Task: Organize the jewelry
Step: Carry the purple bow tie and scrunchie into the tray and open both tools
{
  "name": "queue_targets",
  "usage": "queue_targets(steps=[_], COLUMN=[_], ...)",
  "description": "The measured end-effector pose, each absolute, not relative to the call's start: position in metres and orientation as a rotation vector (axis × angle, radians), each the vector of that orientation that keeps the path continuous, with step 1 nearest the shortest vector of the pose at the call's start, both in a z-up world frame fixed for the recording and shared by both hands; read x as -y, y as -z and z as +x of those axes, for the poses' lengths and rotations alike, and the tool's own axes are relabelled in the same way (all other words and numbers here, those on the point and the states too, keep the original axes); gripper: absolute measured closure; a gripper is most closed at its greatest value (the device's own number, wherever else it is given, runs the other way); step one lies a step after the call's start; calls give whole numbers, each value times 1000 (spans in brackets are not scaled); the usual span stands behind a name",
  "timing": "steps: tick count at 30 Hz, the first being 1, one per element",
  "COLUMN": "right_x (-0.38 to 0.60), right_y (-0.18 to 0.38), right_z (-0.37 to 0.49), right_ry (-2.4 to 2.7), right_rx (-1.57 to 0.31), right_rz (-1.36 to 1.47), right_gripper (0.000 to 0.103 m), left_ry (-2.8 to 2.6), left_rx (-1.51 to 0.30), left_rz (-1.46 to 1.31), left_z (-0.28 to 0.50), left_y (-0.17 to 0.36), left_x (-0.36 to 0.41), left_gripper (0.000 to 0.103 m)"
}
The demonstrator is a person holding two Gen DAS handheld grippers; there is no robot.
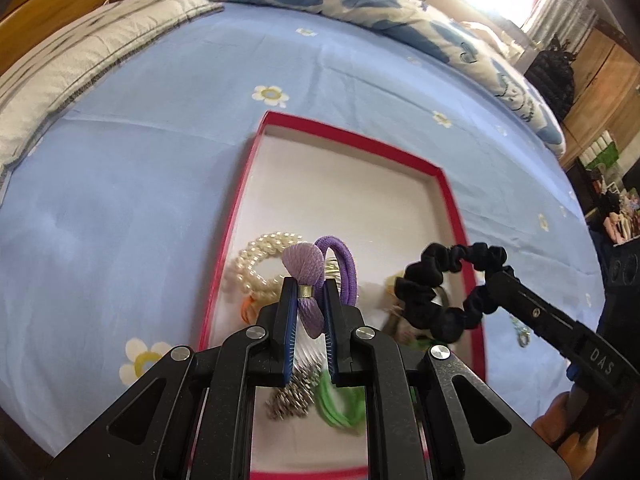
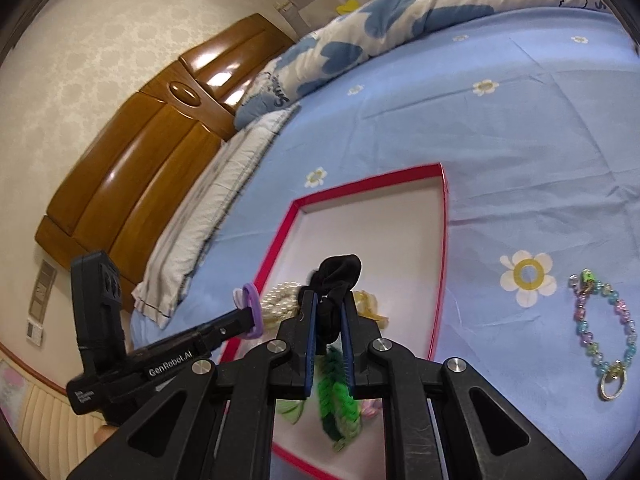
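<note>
Left wrist view, item list. My left tongs (image 1: 311, 300): closed on purple hair tie (image 1: 343, 270), gripped at its lilac thread-wrapped knot w/ gold band; loop sticks up past the fingertips. My right tongs (image 2: 329, 316): closed on black scrunchie (image 2: 338, 276); in left view the scrunchie (image 1: 448, 288) hangs as an open ring over the box's right edge.

Red-rimmed box (image 1: 352, 140), white inside, lies on blue floral bedsheet (image 1: 140, 184). Both tongs held above its near end, far half bare.

In box, near end:
- pearl bracelet (image 1: 256, 264), near the left wall, behind purple tie
- green hair tie (image 1: 340, 402), under left tongs
- silver spiky piece (image 1: 290, 398), just beside green tie; blurred, can't tell what it is
- orange bit (image 1: 246, 308) by left wall, mostly hidden
- yellowish item (image 2: 370, 304), partly hidden behind right tongs

Outside box: pastel bead bracelet (image 2: 604, 332) w/ gold ring clasp, on sheet to the right, well apart from the box.

Heart-print quilt (image 2: 400, 12) at far edge of bed; wooden headboard (image 2: 152, 152) against the wall.
</note>
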State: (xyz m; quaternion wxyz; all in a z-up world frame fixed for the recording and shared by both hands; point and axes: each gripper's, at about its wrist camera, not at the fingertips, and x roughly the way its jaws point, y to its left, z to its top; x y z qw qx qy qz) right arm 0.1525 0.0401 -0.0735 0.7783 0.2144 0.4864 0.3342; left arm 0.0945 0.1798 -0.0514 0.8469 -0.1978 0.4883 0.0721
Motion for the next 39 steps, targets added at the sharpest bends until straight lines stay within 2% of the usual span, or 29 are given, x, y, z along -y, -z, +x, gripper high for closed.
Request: queue_targets(steps=[14,22,27,30,34,39], right_x=[-57,-60,-59,-58,-57,-55], right_y=[101,100,100,99,99,96], right_z=[162,163,163,162,161,159], right_ry=[-709,-703,-698,-687,-686,-686], right_rx=[-1136,-1141,-1137,-1131,-1132,-1127], right_rz=[391,375,368,359,358,360], right_gripper=[86,76,62,62,60,58], left_ry=[-162,-165,-173,-167,-161,-156], left_rx=[-1079,-1081,-1079,-1079,-1075,-1068], left_rz=[-395,-384,-381,-385,-391,-388], left_z=[104,104,103,102,101,98], left_y=[70,69,67,66,65,61], left_x=[-178,-175,-175,-174,-173,-170], left_gripper=[91,90,89,88,80,79])
